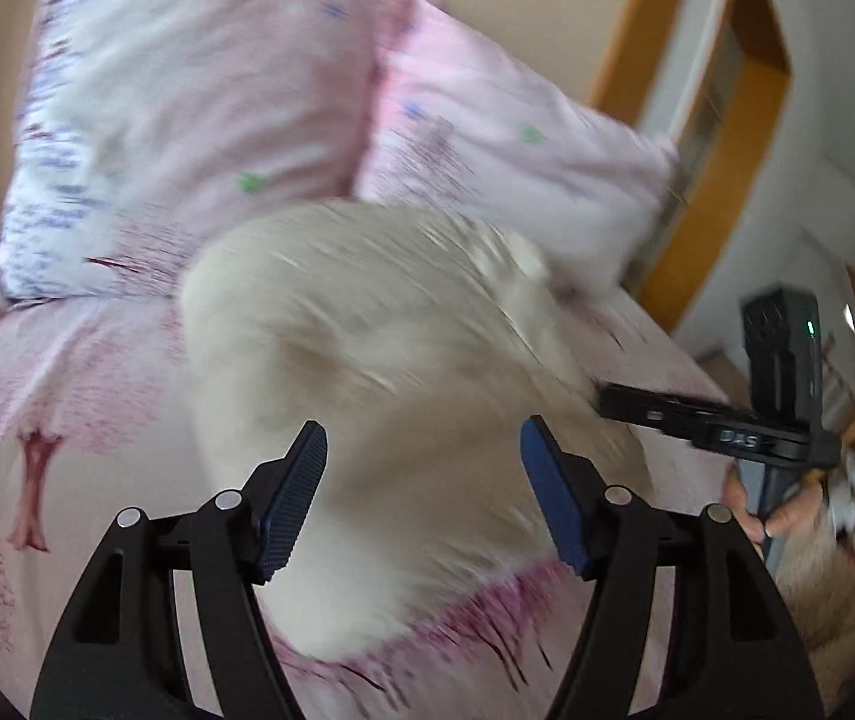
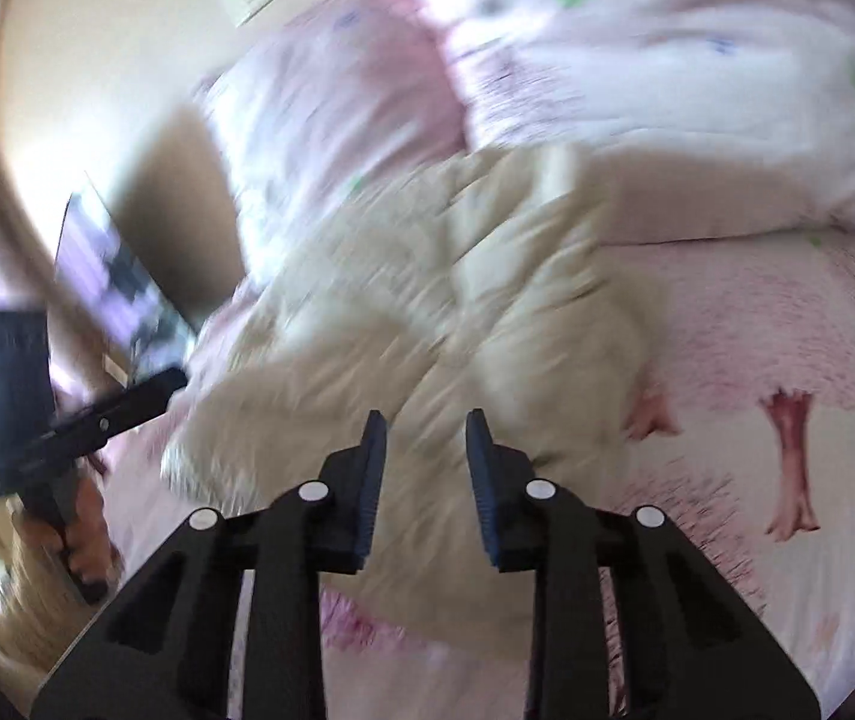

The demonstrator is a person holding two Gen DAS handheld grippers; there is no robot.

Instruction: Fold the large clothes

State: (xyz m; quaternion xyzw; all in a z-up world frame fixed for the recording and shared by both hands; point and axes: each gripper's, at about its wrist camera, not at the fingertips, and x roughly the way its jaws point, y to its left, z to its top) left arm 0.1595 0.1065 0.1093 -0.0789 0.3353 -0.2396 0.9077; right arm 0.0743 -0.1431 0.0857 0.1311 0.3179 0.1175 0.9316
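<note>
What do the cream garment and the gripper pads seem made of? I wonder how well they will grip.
Cream garment: looks like soft, thick, fuzzy fabric, perhaps fleece; the blur leaves it open. It lies in rounded folds, matte. Left gripper pads: blue, finely ribbed, probably rubber or plastic, on black plastic-looking fingers.

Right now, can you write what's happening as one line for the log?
step: folding | garment: cream, crumpled on bed | left gripper: open, empty | right gripper: open, narrow gap, empty | pillows: behind garment

Left gripper (image 1: 424, 501) spread wide, right gripper (image 2: 426, 495) narrower (both empty), angled downward
</note>
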